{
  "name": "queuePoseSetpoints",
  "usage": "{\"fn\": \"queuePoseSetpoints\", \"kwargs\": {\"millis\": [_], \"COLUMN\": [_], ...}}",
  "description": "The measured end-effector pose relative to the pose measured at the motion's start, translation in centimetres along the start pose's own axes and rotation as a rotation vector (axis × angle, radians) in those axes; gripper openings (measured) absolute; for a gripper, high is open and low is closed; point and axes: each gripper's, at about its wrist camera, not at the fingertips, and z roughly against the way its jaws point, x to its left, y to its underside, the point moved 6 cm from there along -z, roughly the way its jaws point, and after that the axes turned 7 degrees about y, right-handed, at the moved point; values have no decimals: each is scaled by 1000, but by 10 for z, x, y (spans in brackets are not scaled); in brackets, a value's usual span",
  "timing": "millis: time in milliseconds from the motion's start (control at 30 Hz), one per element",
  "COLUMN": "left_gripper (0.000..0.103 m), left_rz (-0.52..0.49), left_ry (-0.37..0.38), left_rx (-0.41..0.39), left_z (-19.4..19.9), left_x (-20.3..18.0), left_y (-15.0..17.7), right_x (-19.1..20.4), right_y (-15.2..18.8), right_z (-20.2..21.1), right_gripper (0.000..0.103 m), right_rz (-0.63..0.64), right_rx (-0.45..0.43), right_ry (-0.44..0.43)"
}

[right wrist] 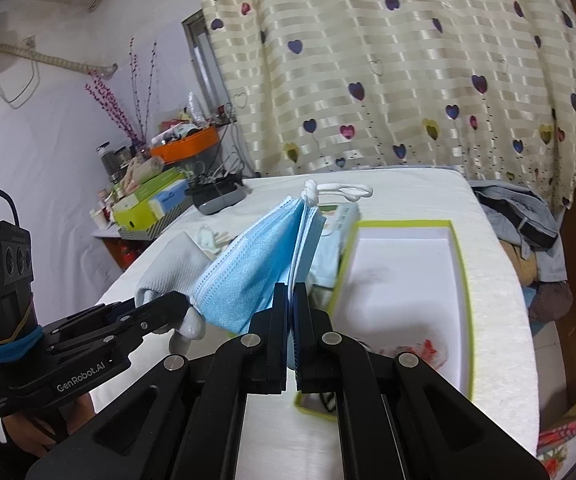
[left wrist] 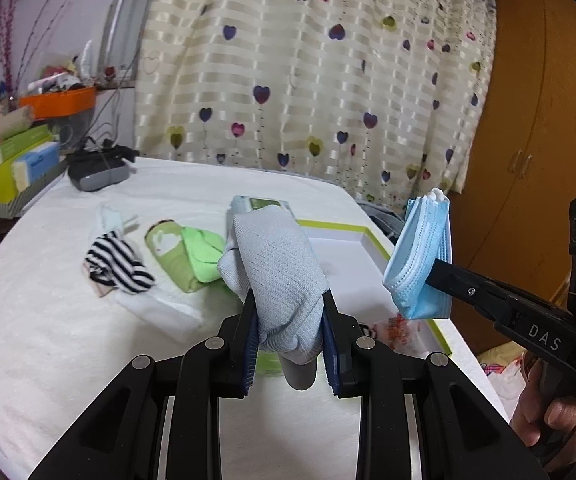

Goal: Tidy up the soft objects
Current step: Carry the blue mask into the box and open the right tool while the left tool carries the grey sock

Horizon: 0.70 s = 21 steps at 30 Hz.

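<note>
White bed [left wrist: 48, 320], nearly empty green-rimmed box [right wrist: 463, 280]

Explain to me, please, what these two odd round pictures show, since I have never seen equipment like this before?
No robot here: a person holds a hand-operated two-finger gripper in each hand, and a wide-angle camera on each looks along its fingers. One picture comes from the left gripper, which clamps a rolled pale blue sock. The other comes from the right gripper, shut on a folded stack of blue face masks. Below them is a white-covered bed with an open green-edged box, a striped sock and a folded green garment lying on it.
</note>
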Motion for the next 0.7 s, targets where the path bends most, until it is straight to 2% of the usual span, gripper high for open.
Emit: {"fn": "queuePoseSetpoints", "kwargs": {"millis": [400,700], "left_gripper": [26,26], "left_rz": [-42,-66], "left_ry": [65,96], "left_rx": [42,114], "left_z": [-31,-73], "left_x": [-30,-51], "left_y": [-5,0], "right_x": [-60,-98], "right_y": [1,10], "right_z": [-1,-33], "right_gripper": [2,2], "right_rz": [-92,-121], "right_rx": [3,79], "right_ry": [94,139]}}
